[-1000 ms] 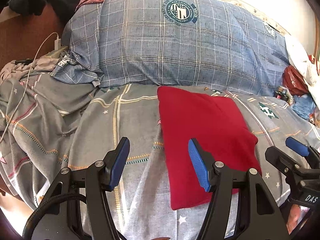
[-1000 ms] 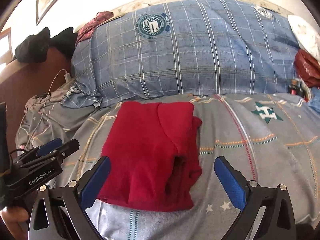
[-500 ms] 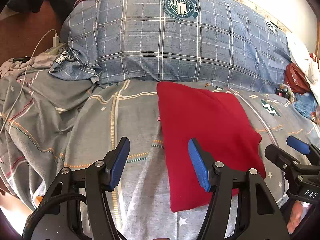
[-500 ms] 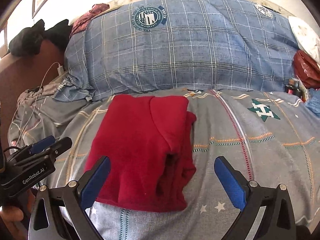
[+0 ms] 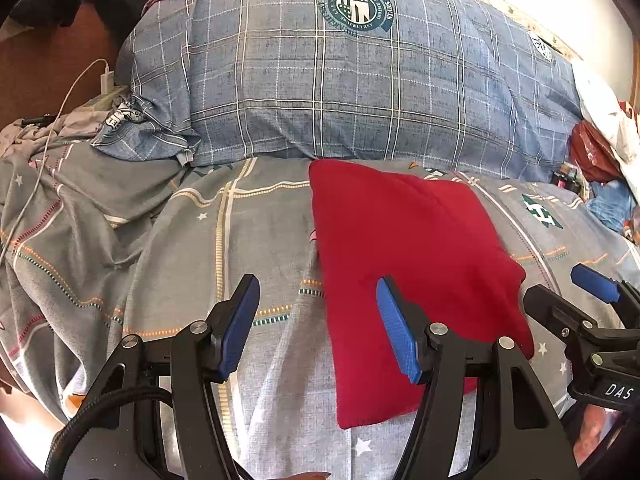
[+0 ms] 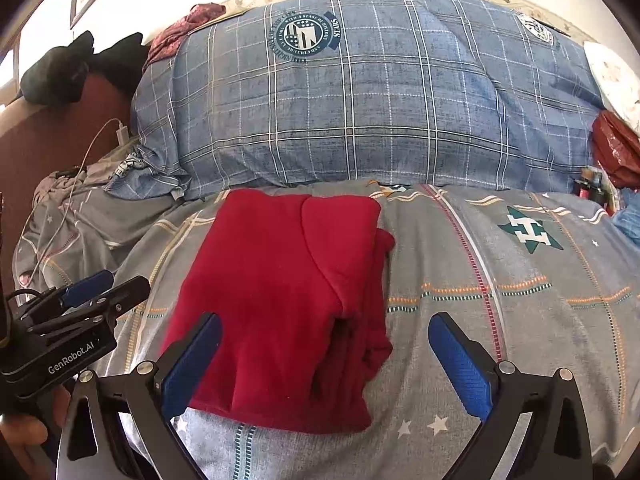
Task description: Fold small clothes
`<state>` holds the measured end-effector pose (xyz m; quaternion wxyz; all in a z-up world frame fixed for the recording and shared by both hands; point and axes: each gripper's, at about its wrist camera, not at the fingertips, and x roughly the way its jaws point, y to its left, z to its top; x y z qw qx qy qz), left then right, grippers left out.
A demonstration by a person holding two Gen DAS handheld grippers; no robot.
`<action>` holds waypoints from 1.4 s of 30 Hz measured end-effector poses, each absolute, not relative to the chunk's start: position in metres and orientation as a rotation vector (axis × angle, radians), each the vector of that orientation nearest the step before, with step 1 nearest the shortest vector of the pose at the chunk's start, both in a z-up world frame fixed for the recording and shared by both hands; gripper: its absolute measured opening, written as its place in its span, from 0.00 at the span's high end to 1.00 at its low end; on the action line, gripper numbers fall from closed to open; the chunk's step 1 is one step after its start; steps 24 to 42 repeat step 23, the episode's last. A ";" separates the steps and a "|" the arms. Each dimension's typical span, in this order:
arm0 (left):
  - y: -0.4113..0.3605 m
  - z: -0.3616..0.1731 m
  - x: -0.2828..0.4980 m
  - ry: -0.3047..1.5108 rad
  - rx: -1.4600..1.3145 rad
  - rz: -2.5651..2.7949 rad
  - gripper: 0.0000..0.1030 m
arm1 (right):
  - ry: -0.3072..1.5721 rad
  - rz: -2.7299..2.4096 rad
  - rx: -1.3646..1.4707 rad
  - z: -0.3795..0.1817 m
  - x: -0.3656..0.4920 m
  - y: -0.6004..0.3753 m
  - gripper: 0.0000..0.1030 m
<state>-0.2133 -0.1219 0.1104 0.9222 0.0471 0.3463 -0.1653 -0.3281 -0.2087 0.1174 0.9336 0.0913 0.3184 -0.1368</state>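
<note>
A red garment (image 5: 408, 248) lies folded into a rectangle on the grey patterned bedsheet (image 5: 240, 240). In the right wrist view the garment (image 6: 280, 300) shows stacked folded layers along its right edge. My left gripper (image 5: 316, 328) is open and empty, above the sheet at the garment's left edge. My right gripper (image 6: 324, 364) is open and empty, hovering over the garment's near end. Each gripper shows at the side of the other's view.
A large blue plaid duvet (image 5: 352, 92) is piled behind the garment. A white charger cable (image 5: 60, 112) and rumpled grey sheet lie at the left. Red and white bags (image 5: 592, 148) sit at the right. Dark clothes (image 6: 60, 76) hang on the brown headboard.
Both grippers have drawn back slightly and stay open. The red garment lies unmoved.
</note>
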 end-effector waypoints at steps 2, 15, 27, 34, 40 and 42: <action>-0.123 0.109 -0.213 0.714 0.099 -0.340 0.40 | 0.653 -0.280 0.191 0.117 -0.327 -0.209 0.01; -0.126 0.106 -0.209 0.726 0.100 -0.334 0.40 | 0.670 -0.283 0.199 0.113 -0.322 -0.203 0.01; -0.116 0.102 -0.197 0.727 0.081 -0.341 0.40 | 0.681 -0.280 0.185 0.112 -0.317 -0.205 0.01; -0.116 0.102 -0.197 0.727 0.081 -0.341 0.40 | 0.681 -0.280 0.185 0.112 -0.317 -0.205 0.01; -0.116 0.102 -0.197 0.727 0.081 -0.341 0.40 | 0.681 -0.280 0.185 0.112 -0.317 -0.205 0.01; -0.116 0.102 -0.197 0.727 0.081 -0.341 0.40 | 0.681 -0.280 0.185 0.112 -0.317 -0.205 0.01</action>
